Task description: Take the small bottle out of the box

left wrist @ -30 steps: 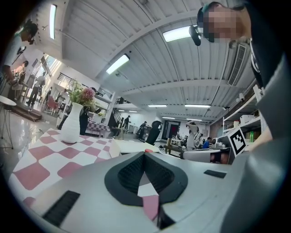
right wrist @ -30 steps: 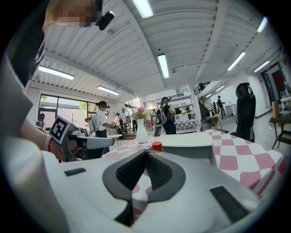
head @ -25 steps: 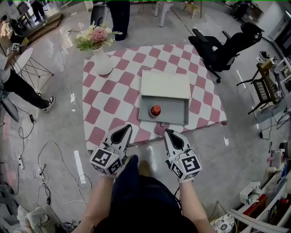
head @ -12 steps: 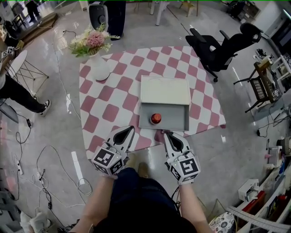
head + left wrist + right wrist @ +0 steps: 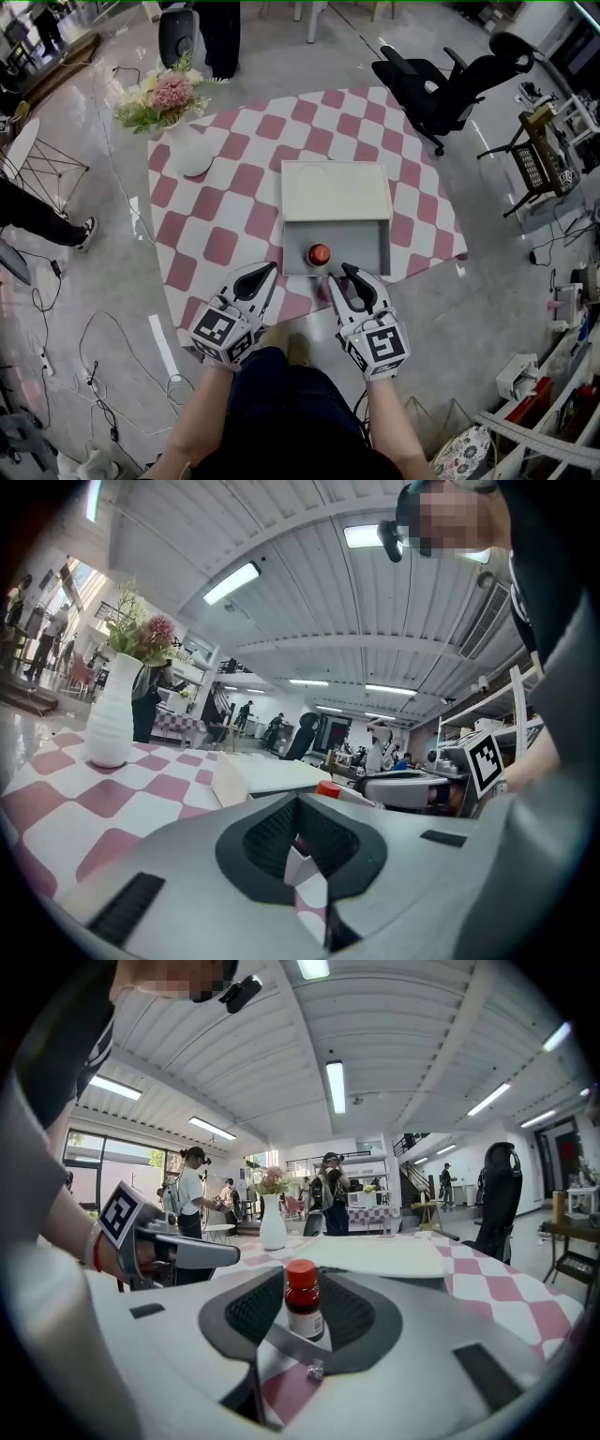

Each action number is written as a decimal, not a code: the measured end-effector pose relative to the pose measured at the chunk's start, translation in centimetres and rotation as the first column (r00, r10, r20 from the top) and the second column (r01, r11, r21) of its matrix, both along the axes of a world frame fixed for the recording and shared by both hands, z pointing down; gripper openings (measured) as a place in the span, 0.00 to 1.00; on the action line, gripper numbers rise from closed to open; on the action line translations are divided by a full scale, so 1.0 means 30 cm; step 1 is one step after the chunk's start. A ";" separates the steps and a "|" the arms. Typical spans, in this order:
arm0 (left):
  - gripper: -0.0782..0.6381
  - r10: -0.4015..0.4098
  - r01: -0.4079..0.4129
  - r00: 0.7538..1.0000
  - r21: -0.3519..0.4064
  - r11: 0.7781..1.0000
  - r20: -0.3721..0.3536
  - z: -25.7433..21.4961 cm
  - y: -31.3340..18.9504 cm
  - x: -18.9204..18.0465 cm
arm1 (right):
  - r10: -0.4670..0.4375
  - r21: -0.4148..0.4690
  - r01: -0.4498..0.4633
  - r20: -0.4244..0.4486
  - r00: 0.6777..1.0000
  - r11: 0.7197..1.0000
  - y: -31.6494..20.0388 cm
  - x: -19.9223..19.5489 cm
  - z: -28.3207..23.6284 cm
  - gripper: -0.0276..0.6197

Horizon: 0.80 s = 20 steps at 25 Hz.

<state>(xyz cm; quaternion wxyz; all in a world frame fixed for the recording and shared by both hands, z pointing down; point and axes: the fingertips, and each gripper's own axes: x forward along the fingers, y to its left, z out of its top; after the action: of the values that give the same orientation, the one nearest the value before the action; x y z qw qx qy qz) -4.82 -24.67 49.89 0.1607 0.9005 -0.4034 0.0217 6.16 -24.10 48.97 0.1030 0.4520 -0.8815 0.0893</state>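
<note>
A small brown bottle [image 5: 320,254] with a red cap and white label stands inside the open grey box [image 5: 361,246] on the pink-and-white checked table [image 5: 225,202]. The box's pale lid [image 5: 336,190] lies just behind it. My right gripper [image 5: 340,278] hovers at the table's front edge, just short of the box, and its jaws are opening with nothing between them. In the right gripper view the bottle [image 5: 303,1299] shows straight ahead past the right gripper [image 5: 301,1279]. My left gripper [image 5: 266,272] sits shut to the left of the box. Only the bottle's red cap [image 5: 326,787] peeks over the left gripper [image 5: 300,801].
A white vase of flowers [image 5: 185,141] stands at the table's far left corner. A black office chair [image 5: 439,86] is beyond the table on the right. Cables [image 5: 89,361] trail over the floor at left. A person's legs [image 5: 217,33] stand behind the table.
Both grippers have come forward to the table's front edge, closer to the box. The right gripper's jaws have parted; the left stays shut.
</note>
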 end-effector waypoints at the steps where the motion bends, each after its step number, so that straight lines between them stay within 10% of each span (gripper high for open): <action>1: 0.11 0.004 -0.004 1.000 -0.004 1.000 -0.001 0.006 -0.008 0.002 | -0.003 -0.002 0.003 -0.008 1.000 1.000 -0.008 -0.004 0.006 0.25; 20: 0.11 0.047 -0.048 0.999 -0.044 0.998 -0.021 0.078 -0.089 0.010 | -0.036 -0.037 0.033 -0.100 0.994 0.999 -0.126 -0.079 0.079 0.29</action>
<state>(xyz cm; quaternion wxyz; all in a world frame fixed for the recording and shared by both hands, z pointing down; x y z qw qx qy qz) -4.53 -27.35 52.23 0.1839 0.9062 -0.3798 0.0255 3.80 -27.89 51.34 0.1569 0.4387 -0.8812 0.0800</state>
